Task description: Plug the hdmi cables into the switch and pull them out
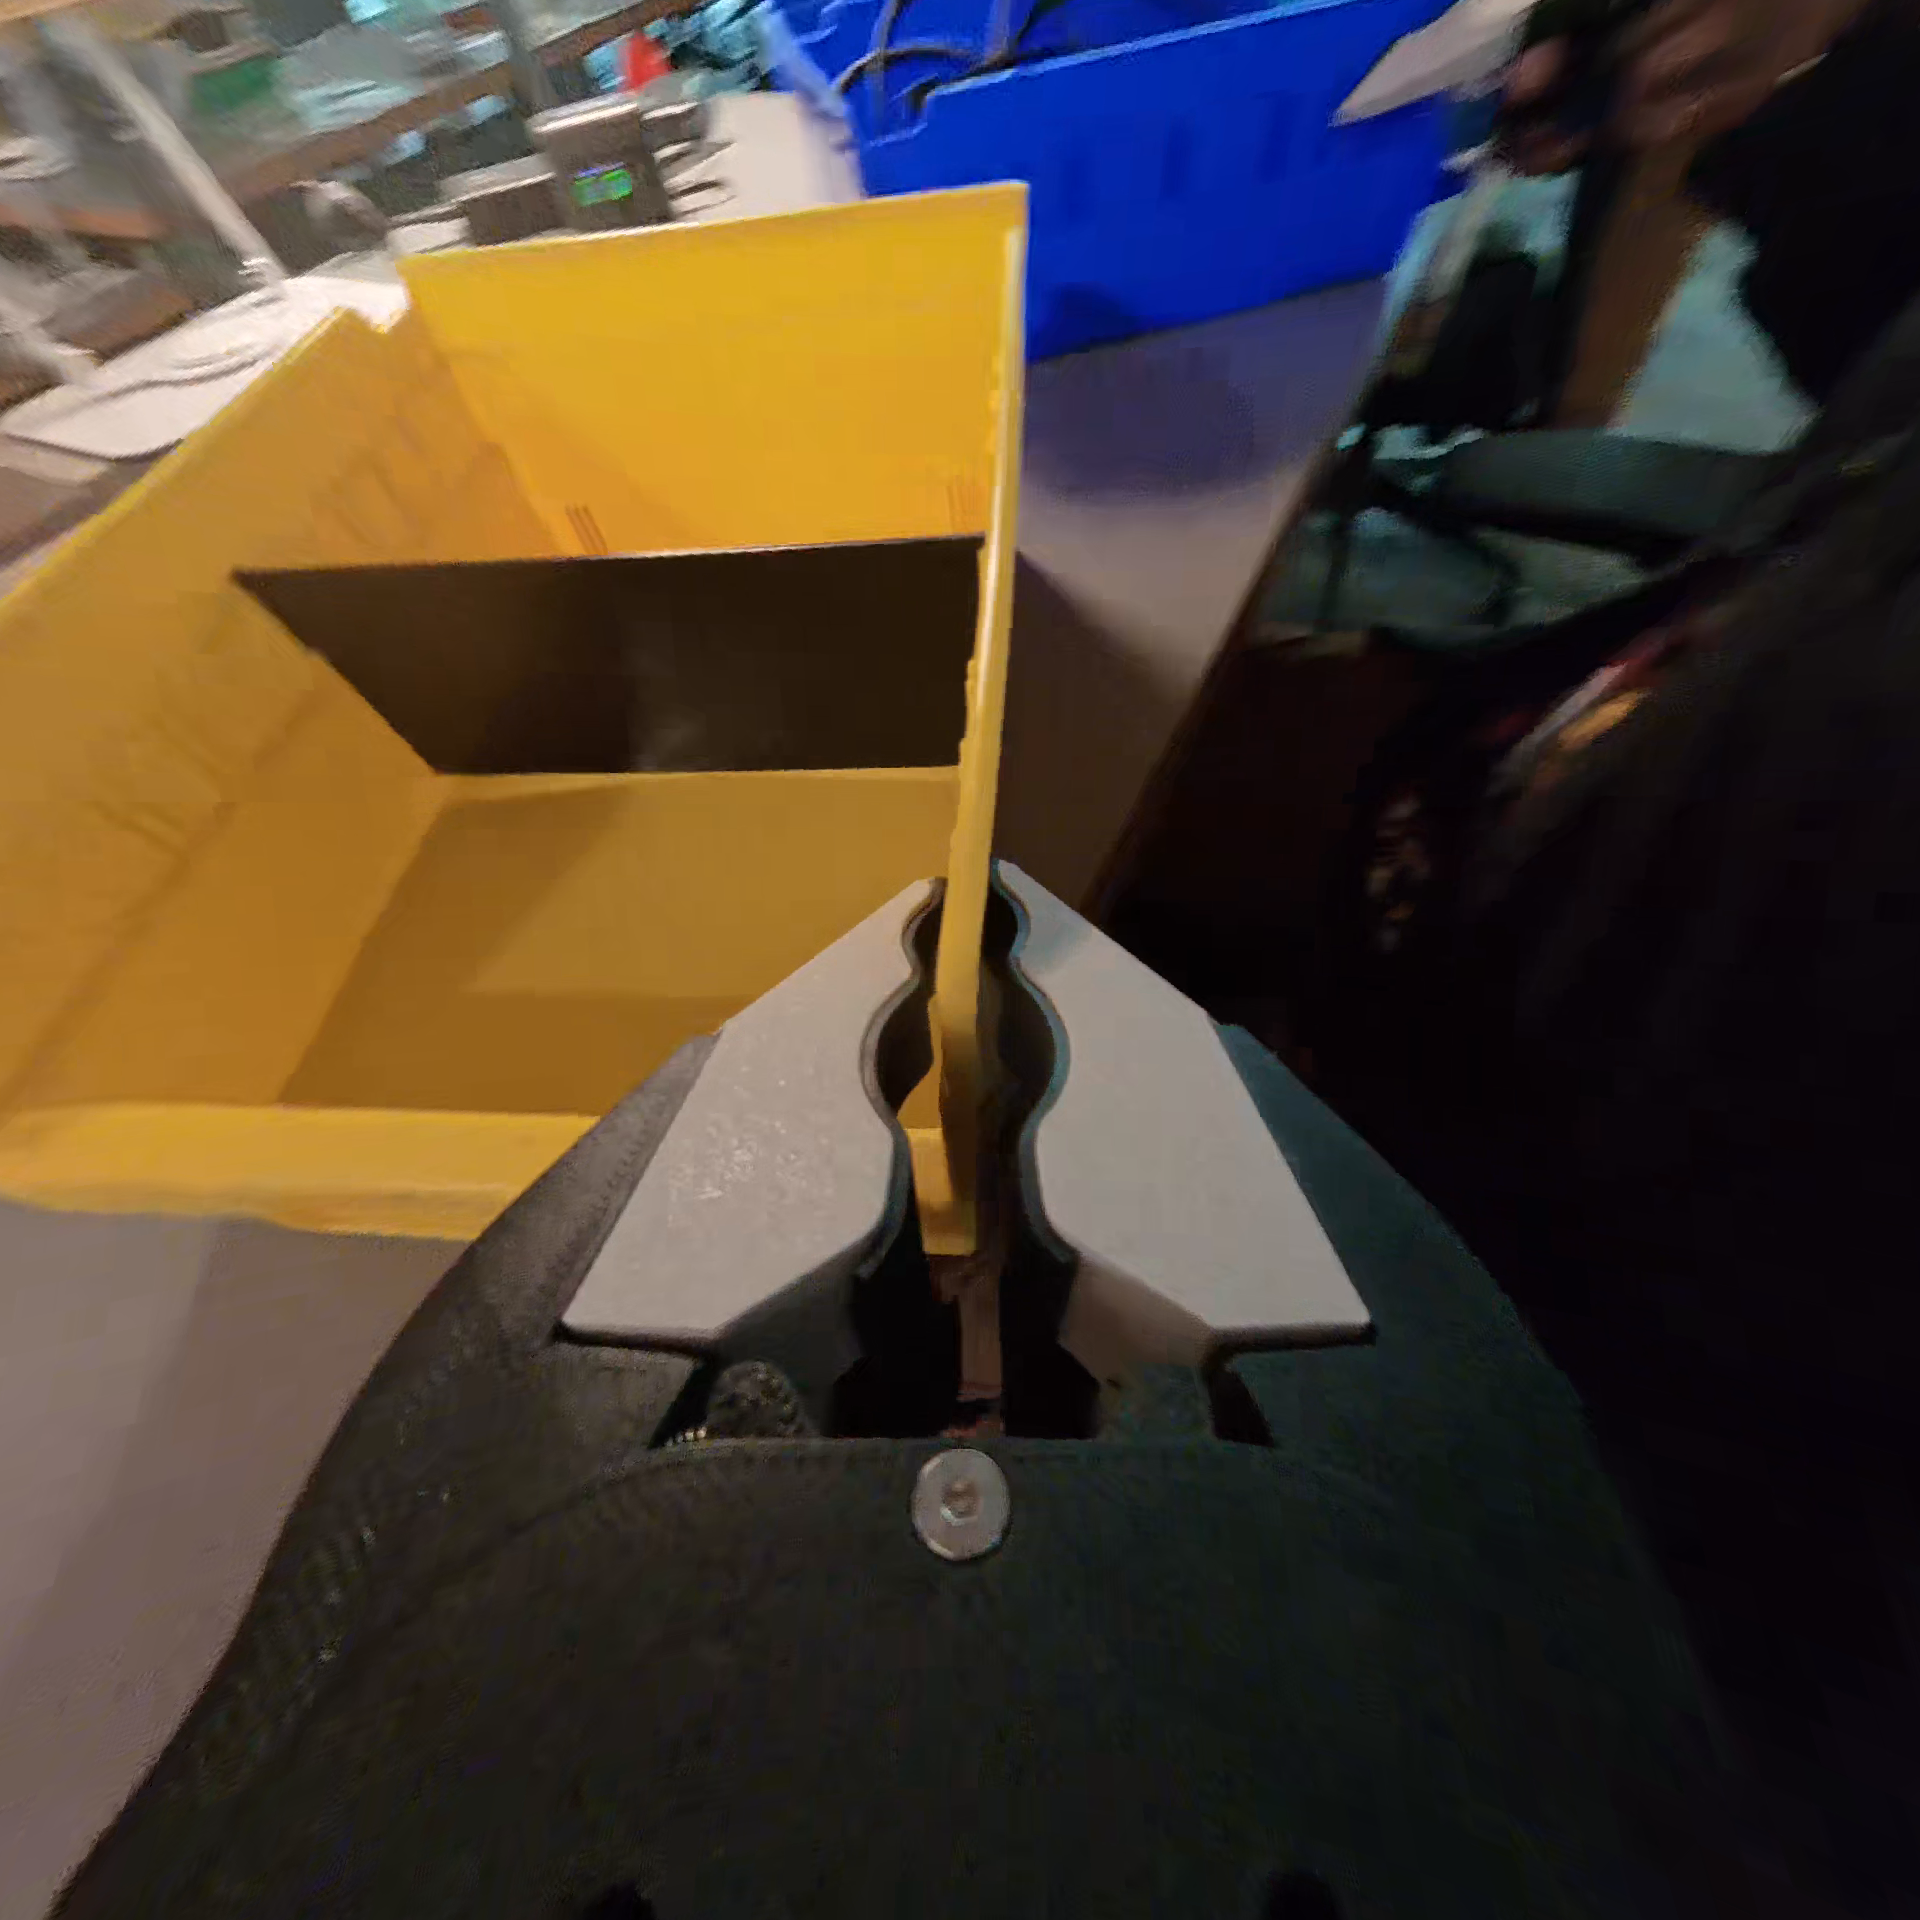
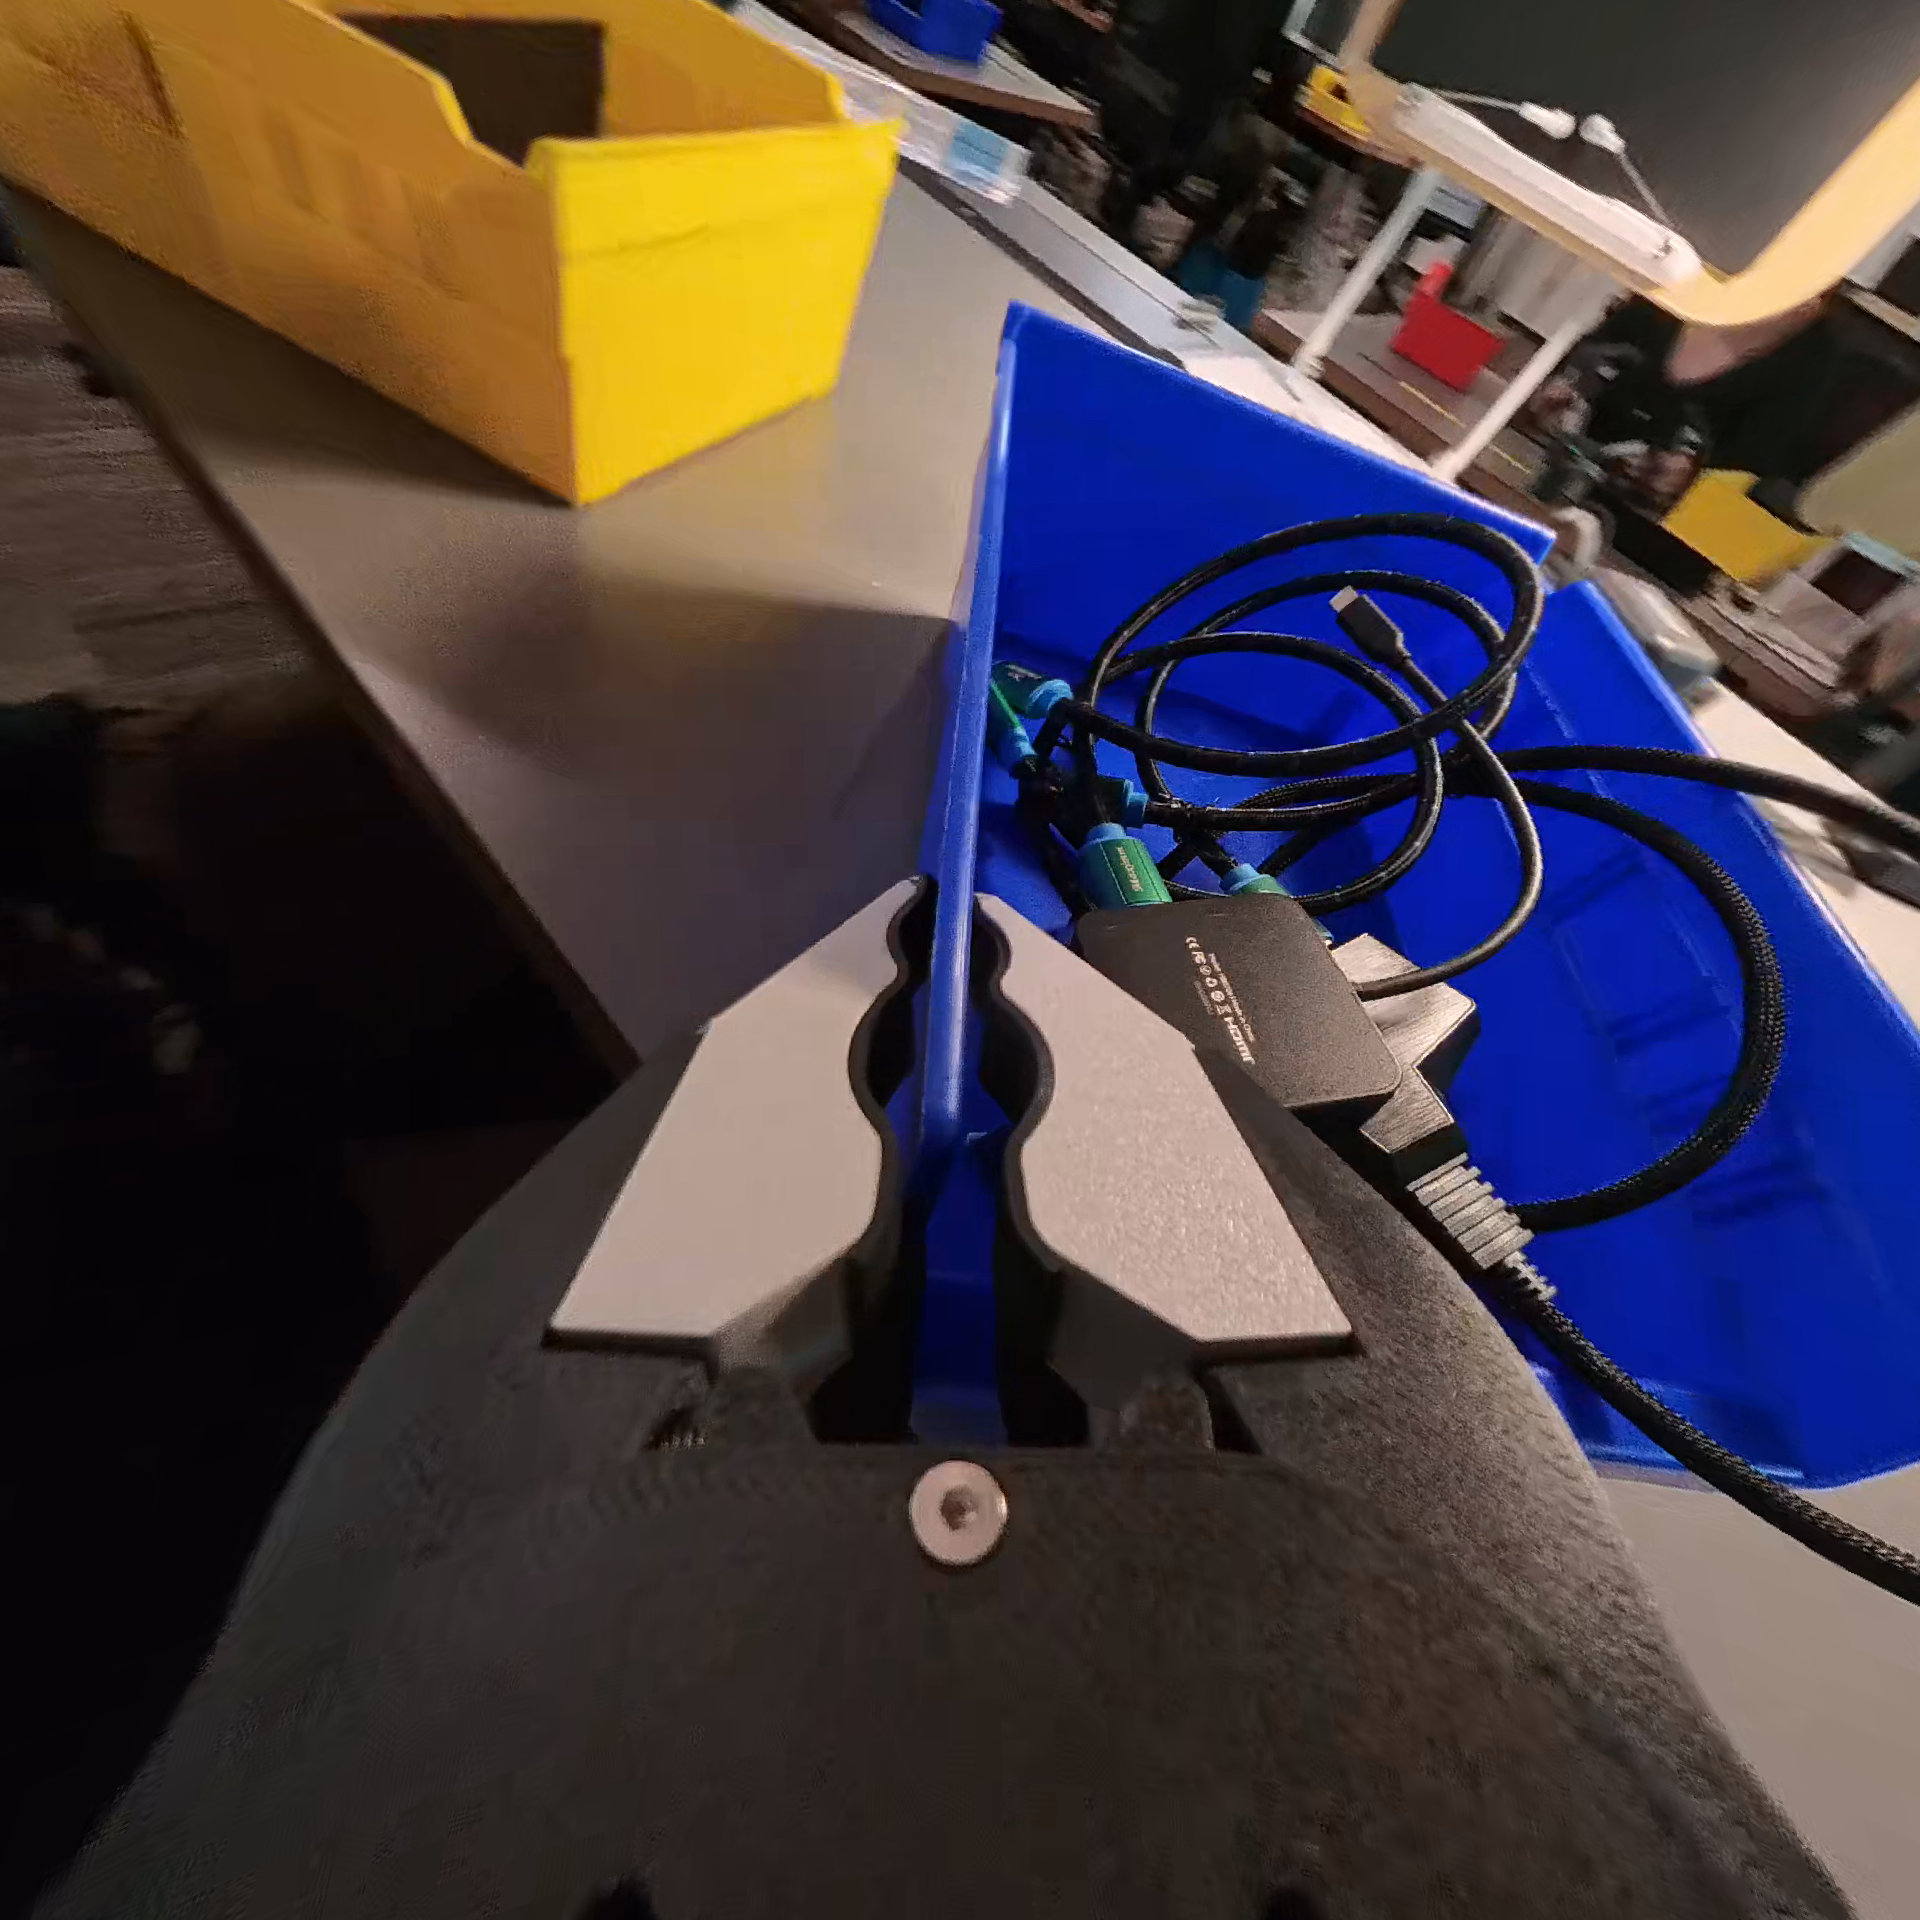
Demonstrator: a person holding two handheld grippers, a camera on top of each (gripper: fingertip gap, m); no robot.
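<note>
My left gripper [image 1: 971,904] is shut on the right wall of a yellow bin [image 1: 665,416], which holds a black divider [image 1: 644,655] and nothing else I can see. My right gripper [image 2: 951,904] is shut on the left wall of a blue bin [image 2: 1174,488]. Inside the blue bin lies a black HDMI switch [image 2: 1247,997] with green-ended HDMI cables [image 2: 1117,868] at its far side and a thick black braided cable [image 2: 1662,1320] at its near side. Thin black cables [image 2: 1351,675] coil behind it.
Both bins stand on a grey table [image 2: 623,644] near its edge. The yellow bin also shows at upper left in the right wrist view [image 2: 623,281], the blue bin at the top of the left wrist view [image 1: 1164,177]. A dark chair [image 1: 1558,499] and a person [image 1: 1766,156] are on the right.
</note>
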